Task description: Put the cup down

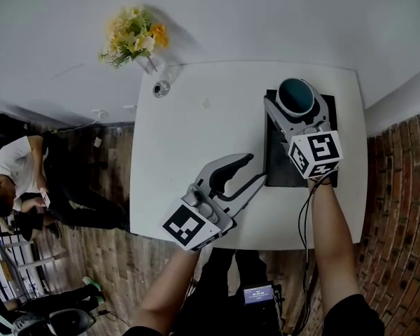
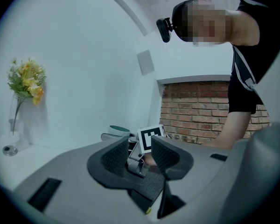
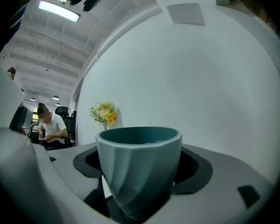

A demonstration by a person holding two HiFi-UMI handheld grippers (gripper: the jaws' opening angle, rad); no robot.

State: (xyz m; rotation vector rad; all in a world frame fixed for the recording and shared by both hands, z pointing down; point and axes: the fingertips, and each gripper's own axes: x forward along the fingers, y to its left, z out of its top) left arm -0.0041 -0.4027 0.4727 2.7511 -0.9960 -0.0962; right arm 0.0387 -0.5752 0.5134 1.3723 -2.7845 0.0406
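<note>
Starting with the biggest thing, what carries it all?

A square white table (image 1: 196, 152), with a flat black rectangular mat (image 1: 280, 170) lying on its right side.

And the claws?

The right claw (image 1: 297, 110) reaches level over the mat's far end, its jaws spread wide and closed on the faceted teal ceramic-looking cup (image 3: 139, 167), which stands upright between them. The left claw (image 1: 253, 171) lies near the table's front edge, just beside the mat, jaws partway apart with nothing between them (through the gap its view shows only the other claw's marker cube (image 2: 150, 137)).

So is the cup down?

I'd judge not yet. It's over the mat, but no view shows whether its base touches. Left to do: lower it if needed, spread the jaws, draw back.

Anything smaller nearby?

A bunch of yellow flowers (image 1: 134, 37) in a clear glass vase (image 1: 152, 64) at the far left corner, well apart from the cup.
</note>
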